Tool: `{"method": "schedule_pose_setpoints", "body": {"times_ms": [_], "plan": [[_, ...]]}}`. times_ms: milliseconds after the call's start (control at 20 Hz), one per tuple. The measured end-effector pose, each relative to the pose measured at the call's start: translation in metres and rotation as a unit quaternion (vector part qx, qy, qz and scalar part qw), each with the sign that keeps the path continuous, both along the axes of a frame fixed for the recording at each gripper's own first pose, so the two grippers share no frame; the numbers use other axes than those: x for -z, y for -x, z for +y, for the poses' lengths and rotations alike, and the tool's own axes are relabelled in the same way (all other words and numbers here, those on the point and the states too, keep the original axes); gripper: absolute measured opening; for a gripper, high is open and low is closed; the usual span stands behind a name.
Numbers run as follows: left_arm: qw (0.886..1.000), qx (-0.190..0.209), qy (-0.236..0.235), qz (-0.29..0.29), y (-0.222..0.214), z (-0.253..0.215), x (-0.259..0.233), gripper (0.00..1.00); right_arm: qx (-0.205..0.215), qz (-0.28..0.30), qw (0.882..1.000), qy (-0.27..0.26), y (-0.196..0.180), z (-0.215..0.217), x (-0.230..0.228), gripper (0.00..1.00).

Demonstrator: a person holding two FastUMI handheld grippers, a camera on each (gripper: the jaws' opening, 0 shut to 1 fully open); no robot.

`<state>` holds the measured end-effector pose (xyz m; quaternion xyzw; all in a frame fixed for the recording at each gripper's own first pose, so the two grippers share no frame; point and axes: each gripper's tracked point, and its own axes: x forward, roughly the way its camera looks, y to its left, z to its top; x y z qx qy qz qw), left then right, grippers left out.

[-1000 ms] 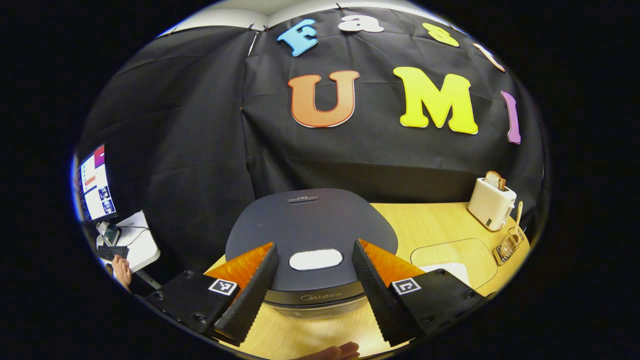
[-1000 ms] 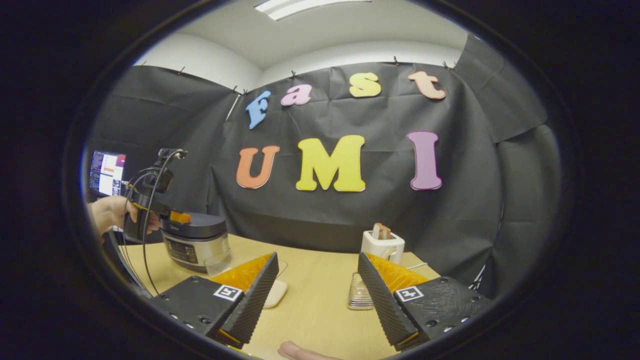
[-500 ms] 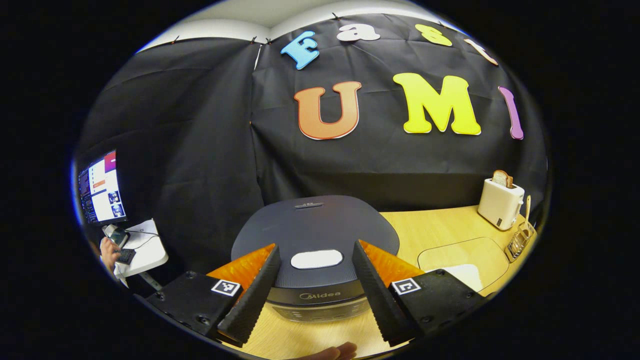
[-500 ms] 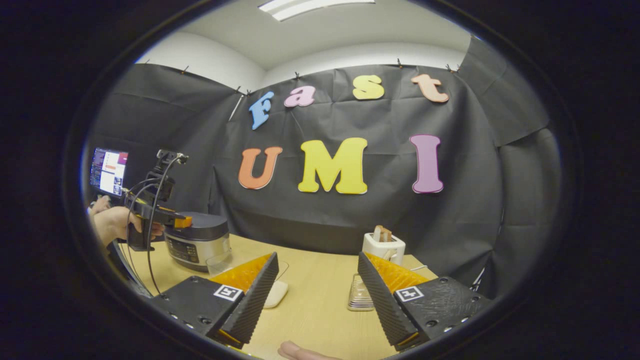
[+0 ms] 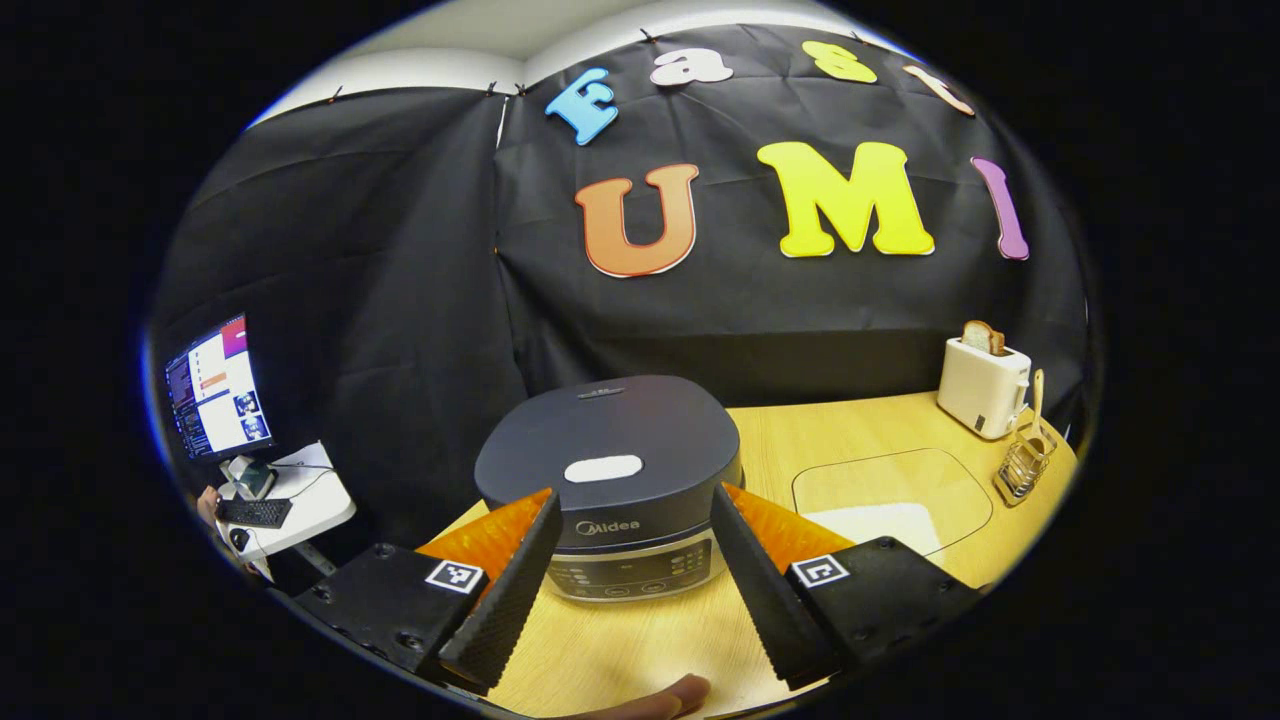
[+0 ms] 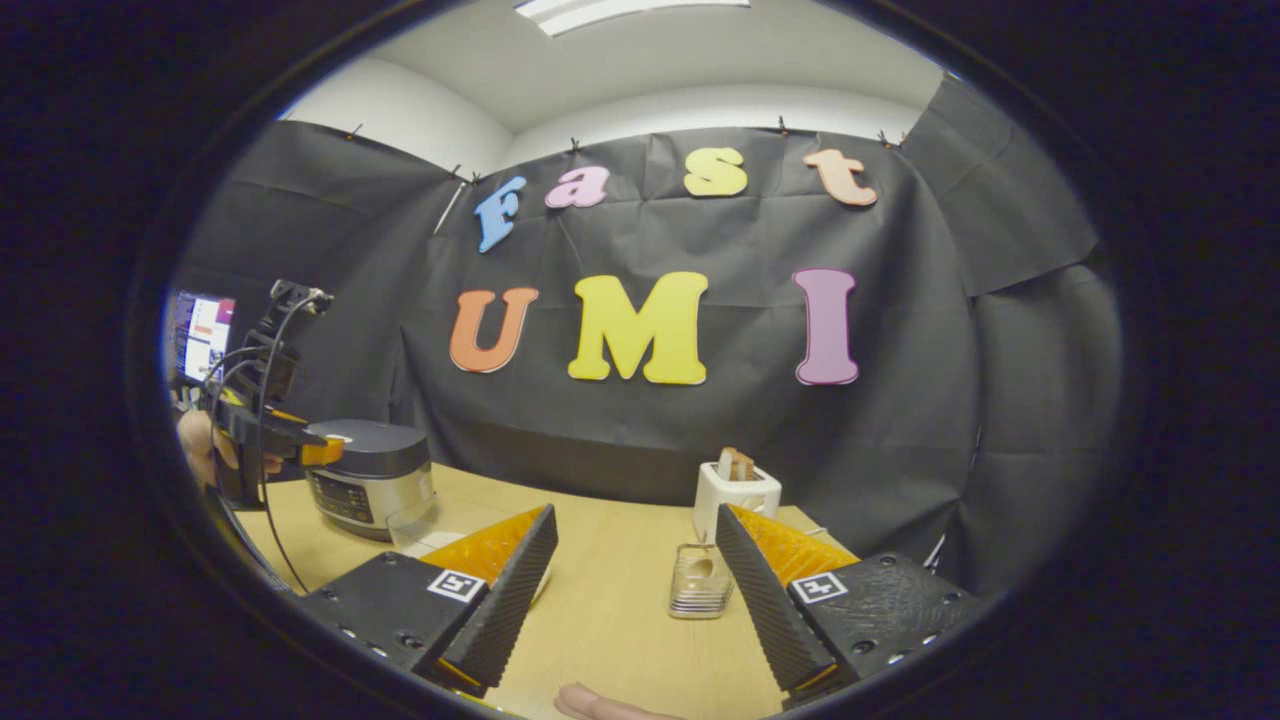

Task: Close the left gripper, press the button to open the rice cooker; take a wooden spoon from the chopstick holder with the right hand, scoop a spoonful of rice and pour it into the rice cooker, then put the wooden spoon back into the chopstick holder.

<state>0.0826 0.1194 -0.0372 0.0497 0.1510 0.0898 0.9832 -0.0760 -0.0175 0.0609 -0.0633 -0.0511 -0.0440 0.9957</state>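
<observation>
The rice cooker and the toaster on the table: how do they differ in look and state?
The rice cooker is dark and low, with a flat rounded lid; the toaster is pale, taller than it is wide, and boxy. The rice cooker is shut, with a pale button on its lid; the toaster is open at the top, with bread standing out of it. Both stand upright on the wooden table.

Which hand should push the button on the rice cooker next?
The left gripper. The rice cooker sits right ahead between its open fingers, lid shut, with the pale button on top. The right gripper faces the chopstick holder instead.
</observation>
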Motion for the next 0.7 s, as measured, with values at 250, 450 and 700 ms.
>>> {"method": "schedule_pose_setpoints", "body": {"times_ms": [250, 450, 700], "plan": [[0.998, 0.028, 0.001, -0.048, 0.042, -0.027, -0.015, 0.95, 0.026, 0.006, 1.000, 0.002, 0.007, -0.001, -0.003, 0.93], [0.996, 0.057, -0.012, -0.071, 0.069, -0.052, -0.021, 0.96, 0.043, 0.012, 0.999, 0.009, 0.015, 0.000, 0.001, 0.97], [0.989, 0.114, 0.000, -0.096, 0.094, -0.094, -0.035, 0.96, 0.071, -0.006, 0.997, 0.005, 0.040, -0.011, -0.003, 0.95]]}}
